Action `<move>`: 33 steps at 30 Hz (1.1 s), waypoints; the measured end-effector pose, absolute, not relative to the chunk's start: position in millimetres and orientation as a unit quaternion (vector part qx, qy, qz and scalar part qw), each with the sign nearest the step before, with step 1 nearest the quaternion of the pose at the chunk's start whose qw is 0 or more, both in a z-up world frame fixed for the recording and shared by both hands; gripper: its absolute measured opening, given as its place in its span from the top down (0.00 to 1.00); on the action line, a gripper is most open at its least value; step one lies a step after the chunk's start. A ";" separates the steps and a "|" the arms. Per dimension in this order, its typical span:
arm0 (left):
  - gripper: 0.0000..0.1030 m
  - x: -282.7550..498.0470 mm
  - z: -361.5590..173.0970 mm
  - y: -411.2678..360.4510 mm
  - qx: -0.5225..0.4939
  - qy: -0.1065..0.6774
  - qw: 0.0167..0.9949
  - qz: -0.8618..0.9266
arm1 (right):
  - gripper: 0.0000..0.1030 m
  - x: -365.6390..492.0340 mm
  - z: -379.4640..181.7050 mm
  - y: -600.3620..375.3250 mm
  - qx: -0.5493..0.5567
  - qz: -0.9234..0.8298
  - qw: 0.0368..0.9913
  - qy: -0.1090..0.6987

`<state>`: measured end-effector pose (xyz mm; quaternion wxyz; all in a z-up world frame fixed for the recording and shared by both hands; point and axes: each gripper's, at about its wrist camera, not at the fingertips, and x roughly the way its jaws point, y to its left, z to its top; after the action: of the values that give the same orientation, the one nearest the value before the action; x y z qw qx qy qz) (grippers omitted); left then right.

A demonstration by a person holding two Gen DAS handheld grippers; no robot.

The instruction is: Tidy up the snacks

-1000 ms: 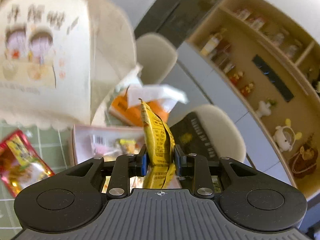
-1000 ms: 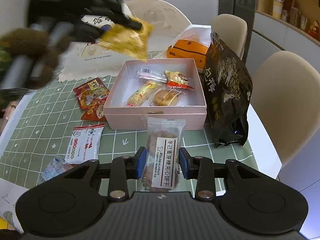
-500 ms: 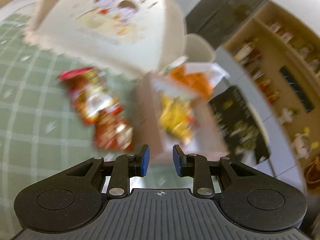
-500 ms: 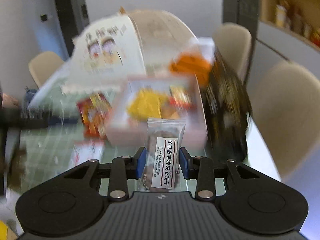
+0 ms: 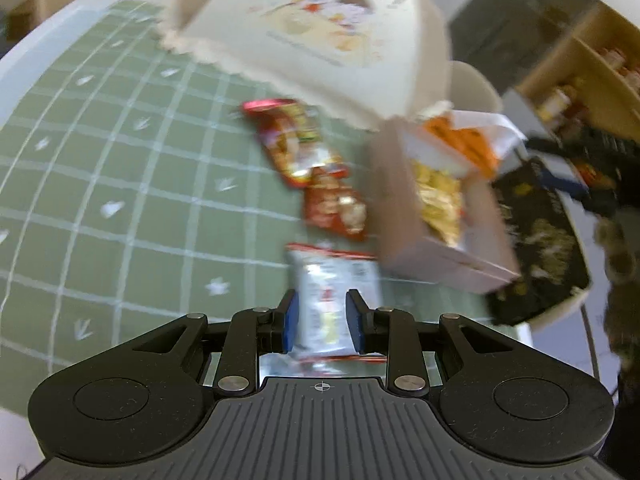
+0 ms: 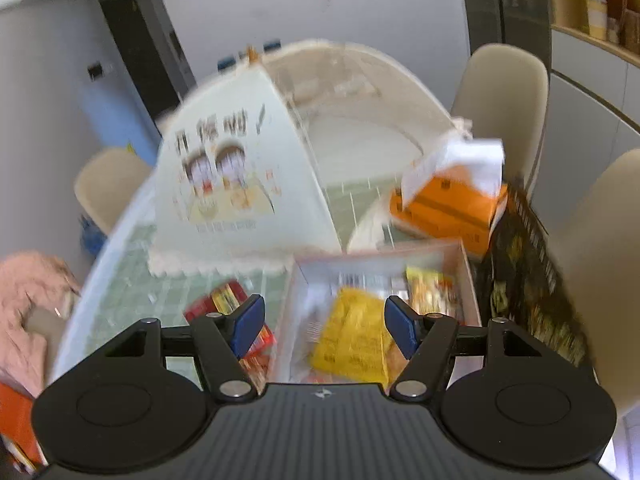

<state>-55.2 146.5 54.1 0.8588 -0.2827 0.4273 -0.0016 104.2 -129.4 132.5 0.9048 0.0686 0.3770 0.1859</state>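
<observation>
Right gripper (image 6: 324, 326), jaws just opened and empty, hangs over the pink box (image 6: 466, 280) holding a yellow packet (image 6: 352, 340). Left gripper (image 5: 322, 320), jaws narrow, empty, frames a white packet (image 5: 332, 280) on the green mat (image 5: 120, 184) near the box's left.

— How was the scene lit?
— Bright, even daylight was seen throughout; no hard shadows were cast.
— And sharpness?
— Motion blur was smeared across the pink box (image 6: 288, 312) and food cover (image 5: 320, 36). Only the camera mounts were rendered crisp. Edges were bent by fisheye distortion.
</observation>
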 end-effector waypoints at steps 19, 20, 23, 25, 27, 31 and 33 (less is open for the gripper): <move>0.71 -100.1 36.7 171.3 -0.298 0.439 0.848 -0.018 | 0.33 150.0 58.3 57.8 -0.073 0.301 0.813 0.493; 0.71 -103.3 35.7 175.2 -0.300 0.440 0.846 -0.018 | 0.33 160.6 49.2 70.4 -0.078 0.297 0.807 0.504; 0.71 -111.2 35.8 183.1 -0.306 0.439 0.844 -0.024 | 0.51 170.6 25.3 95.7 -0.126 0.270 0.807 0.510; 0.71 -112.5 37.0 184.1 -0.304 0.438 0.845 -0.037 | 0.58 164.2 15.2 99.9 -0.141 0.268 0.803 0.513; 0.71 -108.9 38.5 181.8 -0.300 0.438 0.846 -0.045 | 0.59 146.4 13.2 99.1 -0.157 0.280 0.805 0.499; 0.71 -97.1 37.3 178.8 -0.294 0.439 0.848 -0.046 | 0.63 107.6 9.3 71.2 -0.115 0.339 0.777 0.517; 0.71 -91.4 35.0 175.5 -0.290 0.445 0.846 -0.047 | 0.66 87.4 6.8 55.1 -0.107 0.356 0.770 0.519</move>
<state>-91.4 175.5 35.0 0.8462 -0.2899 0.4446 -0.0466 87.4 55.1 6.8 0.7695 -0.1066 0.5193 0.3561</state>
